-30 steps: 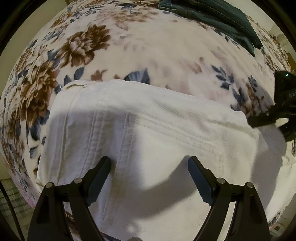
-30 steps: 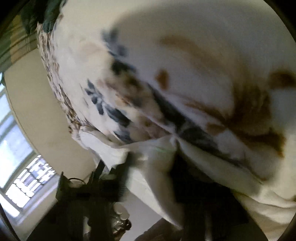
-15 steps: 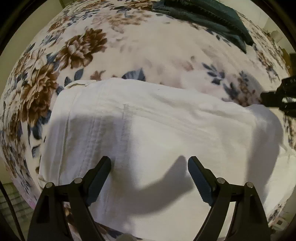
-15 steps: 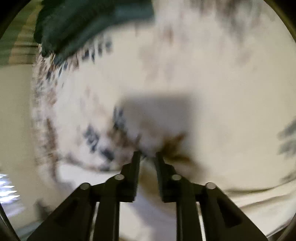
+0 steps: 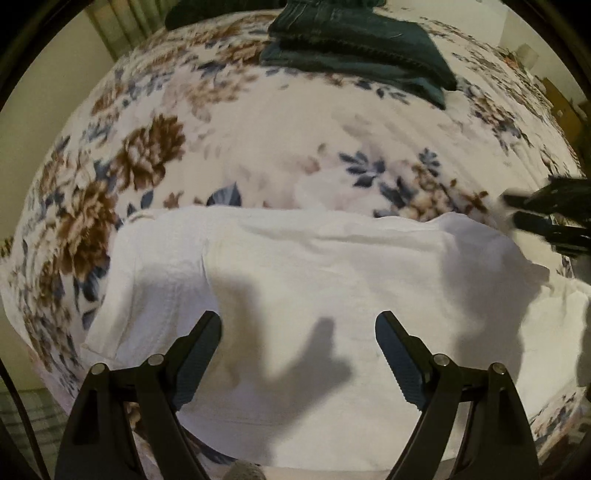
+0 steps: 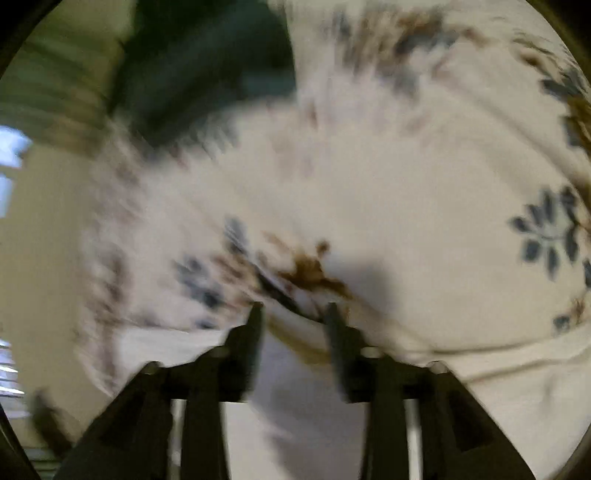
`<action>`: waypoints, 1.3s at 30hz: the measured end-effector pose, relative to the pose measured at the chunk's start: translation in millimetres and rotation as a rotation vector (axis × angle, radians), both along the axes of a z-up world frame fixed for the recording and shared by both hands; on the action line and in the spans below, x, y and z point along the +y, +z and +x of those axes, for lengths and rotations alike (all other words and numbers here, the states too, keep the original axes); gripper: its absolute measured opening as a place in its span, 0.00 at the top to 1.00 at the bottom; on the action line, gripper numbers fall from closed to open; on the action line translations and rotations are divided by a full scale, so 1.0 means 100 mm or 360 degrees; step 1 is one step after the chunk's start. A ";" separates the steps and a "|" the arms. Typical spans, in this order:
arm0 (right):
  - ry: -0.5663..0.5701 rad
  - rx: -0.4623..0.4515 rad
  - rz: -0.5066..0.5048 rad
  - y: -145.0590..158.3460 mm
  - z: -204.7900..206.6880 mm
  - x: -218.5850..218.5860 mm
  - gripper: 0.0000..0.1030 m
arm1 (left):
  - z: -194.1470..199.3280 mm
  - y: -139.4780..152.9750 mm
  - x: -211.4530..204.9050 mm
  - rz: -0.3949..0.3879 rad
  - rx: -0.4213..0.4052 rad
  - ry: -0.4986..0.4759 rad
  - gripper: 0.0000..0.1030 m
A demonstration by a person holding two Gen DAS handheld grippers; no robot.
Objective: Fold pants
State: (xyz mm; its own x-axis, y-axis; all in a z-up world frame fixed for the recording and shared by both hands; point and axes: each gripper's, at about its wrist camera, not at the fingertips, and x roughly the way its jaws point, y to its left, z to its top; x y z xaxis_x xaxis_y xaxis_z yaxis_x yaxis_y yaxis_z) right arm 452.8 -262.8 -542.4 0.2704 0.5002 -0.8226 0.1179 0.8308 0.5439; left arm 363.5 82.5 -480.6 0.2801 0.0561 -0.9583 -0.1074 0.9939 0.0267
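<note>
White pants (image 5: 314,280) lie folded in a wide rectangle on the floral bedspread (image 5: 258,122). My left gripper (image 5: 298,334) hangs open and empty above their near part. My right gripper (image 5: 517,212) shows at the right edge of the left wrist view, just past the pants' far right corner. In the blurred right wrist view the right gripper (image 6: 293,314) is open and empty above the pants' edge (image 6: 303,369) and the bedspread (image 6: 406,184).
A pile of folded dark green pants (image 5: 354,48) lies at the far side of the bed, also a dark blur in the right wrist view (image 6: 207,85). The bed's left edge drops to a wall and curtain (image 5: 122,29).
My right gripper has let go of the pants' edge and opened, and swung up off the fabric. My left gripper has pulled back and higher. The pants now lie flat.
</note>
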 end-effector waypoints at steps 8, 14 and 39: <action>-0.0718 -0.0019 -0.0249 0.40 -1.46 -2.18 0.06 | -0.26 0.34 -0.45 -0.0046 0.0002 0.0072 0.16; -0.1366 0.0264 -0.0215 -0.14 -2.66 -4.18 0.07 | -0.18 0.31 -1.55 -0.0210 0.0017 -0.0011 0.16; -0.1079 -0.0146 0.0469 -0.82 -2.59 -4.30 0.36 | 0.13 -0.79 -3.04 -0.0510 0.0321 -0.0133 0.00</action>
